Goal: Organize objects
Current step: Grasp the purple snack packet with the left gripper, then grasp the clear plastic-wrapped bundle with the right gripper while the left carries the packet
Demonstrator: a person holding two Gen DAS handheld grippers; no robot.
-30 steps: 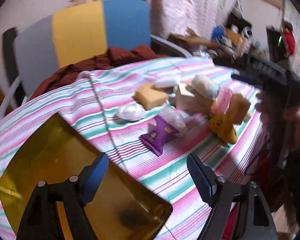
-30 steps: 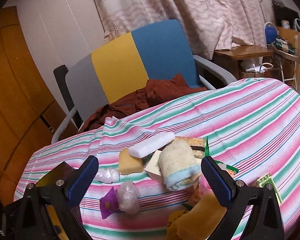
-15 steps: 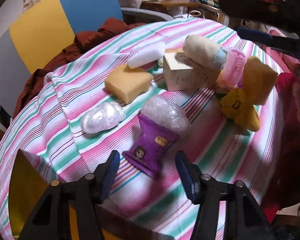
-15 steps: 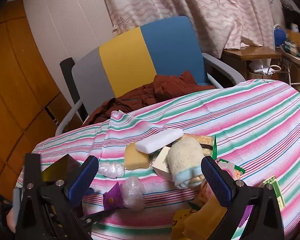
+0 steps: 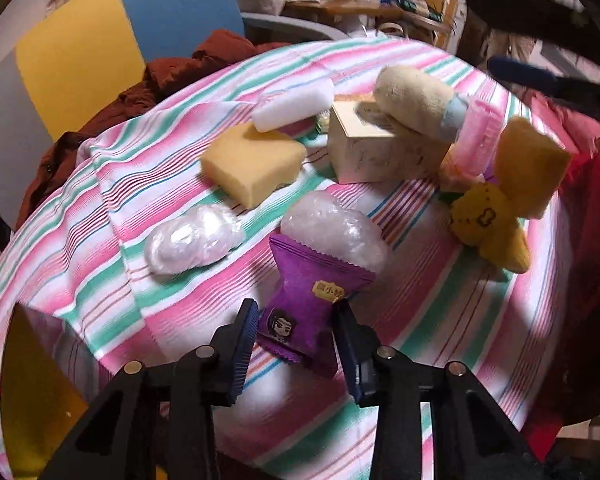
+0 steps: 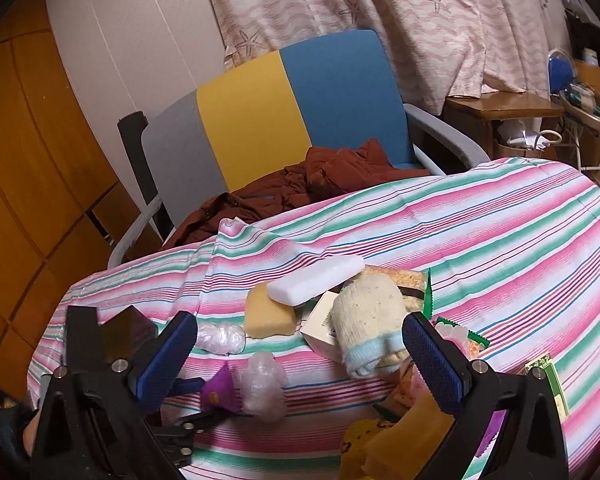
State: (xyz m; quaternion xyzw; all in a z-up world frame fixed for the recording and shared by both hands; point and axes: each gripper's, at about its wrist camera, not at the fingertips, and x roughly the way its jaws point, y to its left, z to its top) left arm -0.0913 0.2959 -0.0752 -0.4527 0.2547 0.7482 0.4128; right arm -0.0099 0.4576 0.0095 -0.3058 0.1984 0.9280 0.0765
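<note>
Left gripper point(image 5: 294, 334) jaws narrowly spread around the purple snack packet point(image 5: 310, 306), lengthwise toward upper right; right gripper point(image 6: 300, 354) jaws spread wide, empty.

chair point(image 6: 300, 112) | brown garment point(image 6: 300, 188) on seat | curtain point(image 6: 380, 12)

Behind your table stands a chair point(image 6: 276, 120) with grey, yellow and blue back panels, a rust-brown garment point(image 6: 308, 184) heaped on its seat. Starfish-print curtain point(image 6: 400, 12) behind; wooden panelling point(image 6: 24, 152) left; wooden side table point(image 6: 504, 106) right.
</note>
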